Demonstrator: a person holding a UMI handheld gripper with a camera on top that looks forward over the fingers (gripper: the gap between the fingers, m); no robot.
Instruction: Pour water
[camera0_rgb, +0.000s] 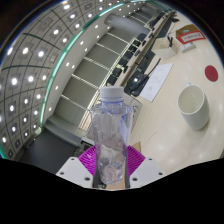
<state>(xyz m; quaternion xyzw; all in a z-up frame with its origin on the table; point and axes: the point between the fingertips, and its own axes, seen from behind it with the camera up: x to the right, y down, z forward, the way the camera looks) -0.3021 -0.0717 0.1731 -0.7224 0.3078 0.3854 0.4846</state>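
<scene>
Bottle (110, 135), clear plastic, capped, upright between the jaws; gripper (110, 170) clamped on its lower body, purple pads (92, 160) pressed against both sides. Held above the pale surface (160, 130). White cup (193, 106) stands beyond and to the right, well apart from the bottle, open mouth up; likely the pour target. Judgement: thin walls will flex under squeeze, smooth and a bit slippery, moderately heavy if full. Grip low on the body suits tilting; cap looks on, so pouring seems not ready yet.
</scene>
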